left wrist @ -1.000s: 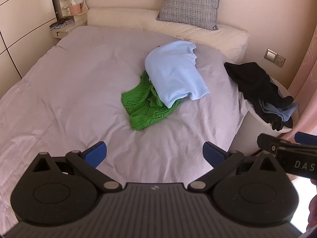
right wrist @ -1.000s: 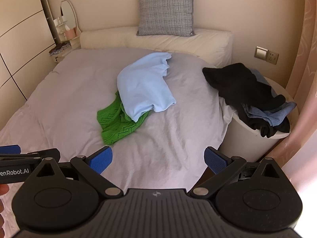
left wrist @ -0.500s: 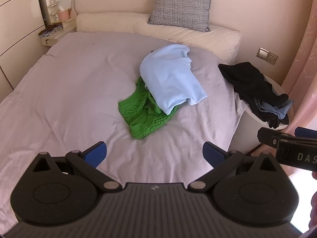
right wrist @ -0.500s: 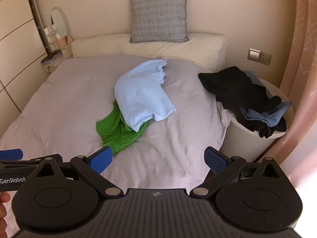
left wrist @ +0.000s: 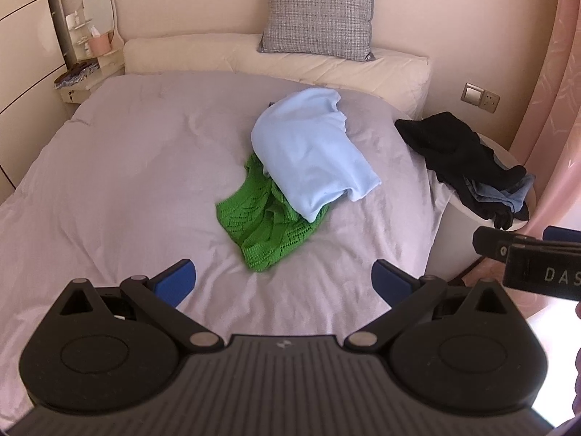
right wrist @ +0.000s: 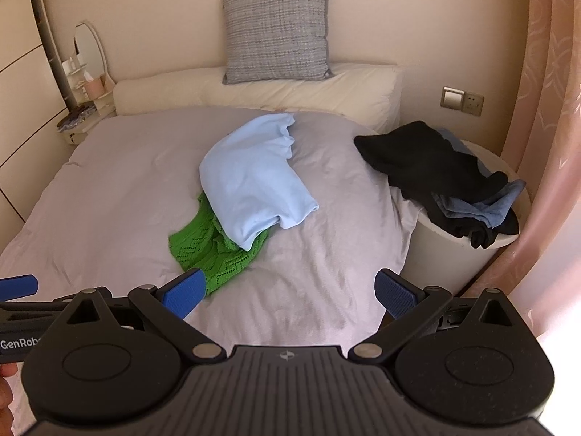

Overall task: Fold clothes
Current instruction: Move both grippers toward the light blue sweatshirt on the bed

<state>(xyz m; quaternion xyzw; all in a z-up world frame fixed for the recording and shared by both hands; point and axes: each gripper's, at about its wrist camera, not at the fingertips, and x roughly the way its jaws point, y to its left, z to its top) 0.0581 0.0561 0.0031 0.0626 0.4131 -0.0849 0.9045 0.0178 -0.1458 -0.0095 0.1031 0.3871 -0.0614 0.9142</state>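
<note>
Nearing the green knit (left wrist: 265,229), both tongs gape empty.

White letters "DAS" stand on the black body of the right gripper (left wrist: 544,250) at the left wrist view's right edge. "GenRob", cut off, stands on the left gripper (right wrist: 21,307) in the right wrist view.

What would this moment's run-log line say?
left claw open, empty | right claw open, empty | light blue top atop green knit | folding not started
</note>
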